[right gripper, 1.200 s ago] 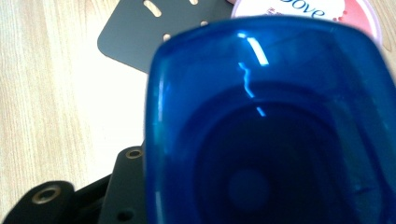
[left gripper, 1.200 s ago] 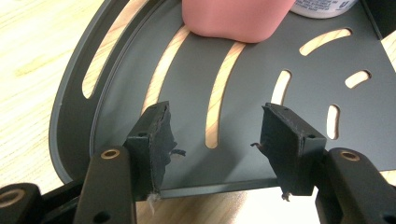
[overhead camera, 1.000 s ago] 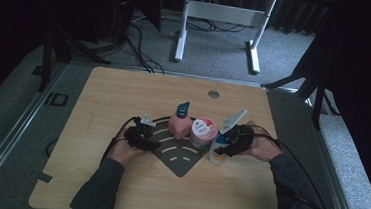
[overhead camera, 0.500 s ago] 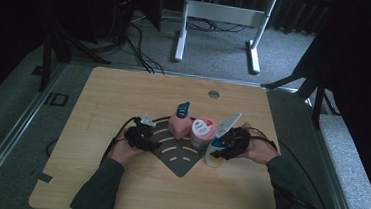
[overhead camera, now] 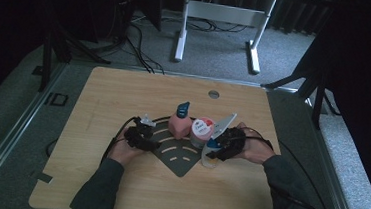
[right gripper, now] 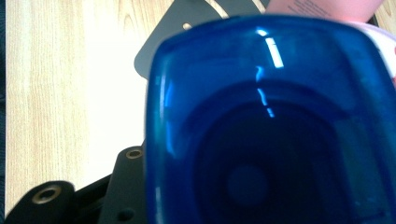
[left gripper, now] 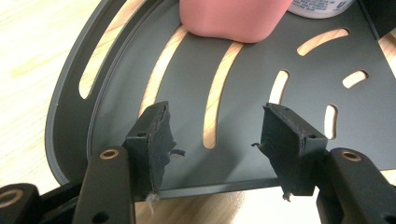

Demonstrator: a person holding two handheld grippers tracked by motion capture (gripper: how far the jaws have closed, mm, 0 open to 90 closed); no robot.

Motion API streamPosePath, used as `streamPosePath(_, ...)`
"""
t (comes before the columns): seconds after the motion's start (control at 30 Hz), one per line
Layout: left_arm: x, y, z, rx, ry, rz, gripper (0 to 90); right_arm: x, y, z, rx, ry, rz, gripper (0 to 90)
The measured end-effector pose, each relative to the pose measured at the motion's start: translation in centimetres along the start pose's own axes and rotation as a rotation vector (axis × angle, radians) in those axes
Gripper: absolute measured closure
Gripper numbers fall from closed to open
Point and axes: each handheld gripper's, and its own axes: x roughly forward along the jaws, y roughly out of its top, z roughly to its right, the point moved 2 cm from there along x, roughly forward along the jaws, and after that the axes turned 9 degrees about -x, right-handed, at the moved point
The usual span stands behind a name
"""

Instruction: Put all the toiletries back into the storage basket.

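A dark fan-shaped slotted tray lies mid-table. On its far part stand a pink bottle with a blue cap and a white jar with a red-and-white lid. My left gripper sits at the tray's left edge, open and holding nothing. In the left gripper view its fingertips hover over the tray, with the pink bottle's base ahead. My right gripper is shut on a blue-capped bottle at the tray's right edge, beside the jar. The blue cap looms close in the right gripper view.
A small round grommet is set in the table's far side. Bare wood stretches left of and behind the tray. Cables trail from both grippers. Beyond the far edge stand a white desk frame and dark stands on carpet.
My right gripper has shifted a little left with the blue-capped bottle, closer to the white jar. My left gripper has stayed at the tray's left edge.
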Motion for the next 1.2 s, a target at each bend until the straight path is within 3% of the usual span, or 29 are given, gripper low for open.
streamPosePath(1.2, 0.0, 0.0, 0.0, 0.000, -0.005, -0.001, 42.5, 1.0, 3.6, 0.0, -0.046, 0.027, 0.044, 54.5)
